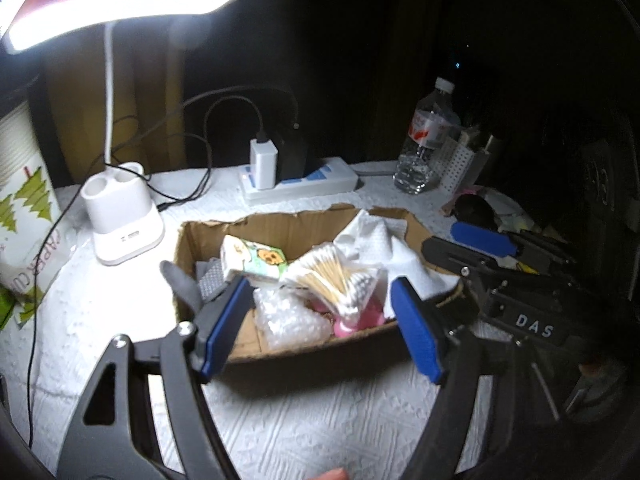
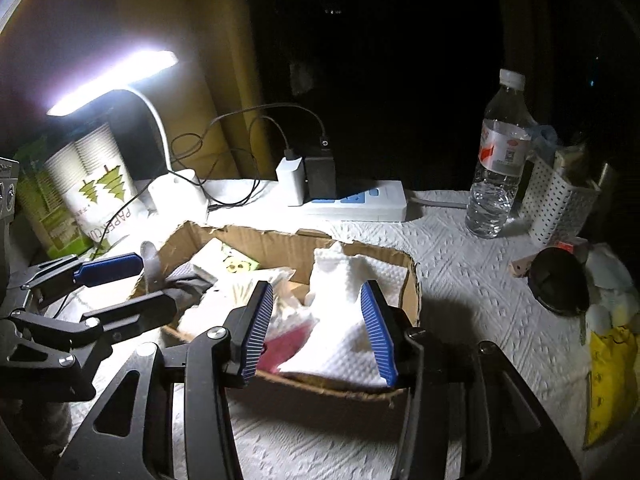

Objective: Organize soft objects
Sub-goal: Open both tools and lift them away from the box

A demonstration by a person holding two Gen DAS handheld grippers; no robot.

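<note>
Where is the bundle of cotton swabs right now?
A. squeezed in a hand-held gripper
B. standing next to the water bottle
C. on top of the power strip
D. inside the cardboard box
D: the cotton swabs lie inside the cardboard box, among the other soft things, and the open left hand-held gripper is not touching them.

Box (image 1: 288,236) bottom buried; lamp head (image 1: 120,4) cropped.

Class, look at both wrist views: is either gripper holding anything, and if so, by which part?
Nothing is held. The left gripper and the right gripper both have open jaws, empty, in front of the cardboard box.
</note>
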